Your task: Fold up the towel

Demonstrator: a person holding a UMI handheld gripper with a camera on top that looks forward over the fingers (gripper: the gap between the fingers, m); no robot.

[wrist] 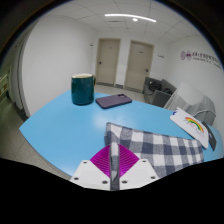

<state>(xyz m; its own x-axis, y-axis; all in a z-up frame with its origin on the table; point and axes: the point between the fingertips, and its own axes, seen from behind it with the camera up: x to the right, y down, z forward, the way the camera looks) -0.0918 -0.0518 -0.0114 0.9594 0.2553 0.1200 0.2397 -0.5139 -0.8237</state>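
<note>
Left, a dark green mug (pixel 82 88) and a notebook (pixel 113 100) sit on the blue tabletop (pixel 55 130). The gripper (pixel 116 166) pinches the near edge of the plaid towel (pixel 160 146), spread rightward: soft, light, floppy, best taken by a corner.

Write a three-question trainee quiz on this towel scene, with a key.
1. True or false: the claw is shut on the grey-and-white checked cloth towel.
2. What lies beside the dark green cylindrical mug on the light blue table: A) a dark flat notebook, B) a red bowl?
3. What colour are the claw's finger pads?

Key: 1 true; 2 A; 3 magenta.
</note>
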